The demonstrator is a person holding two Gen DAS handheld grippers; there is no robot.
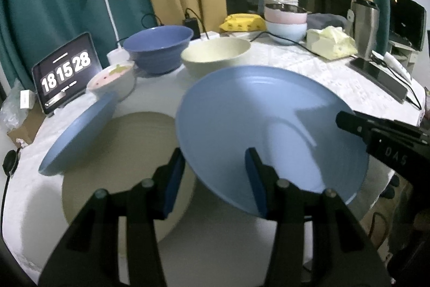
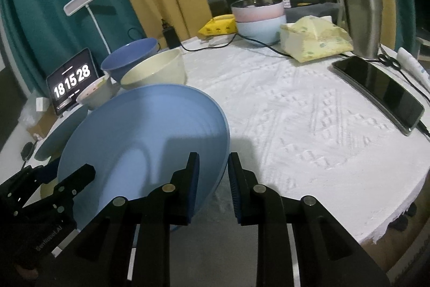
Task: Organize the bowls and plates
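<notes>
Holding a light blue plate (image 1: pixel 268 131) up off the table, tilted, with two grippers.

Closest in, the left gripper (image 1: pixel 215 179) grips the plate's near rim, one finger above it and one below. The right gripper (image 2: pixel 213 179) pinches the rim on the other side, fingers close together. Under the plate lies a cream plate (image 1: pixel 129 166) on the white tablecloth (image 2: pixel 309 125), with a darker blue plate (image 1: pixel 78 136) leaning on it. Farther back stand a small pink bowl (image 1: pixel 111 80), a dark blue bowl (image 1: pixel 158 47) and a cream bowl (image 1: pixel 215 55), then a clock screen (image 1: pixel 65 71).
</notes>
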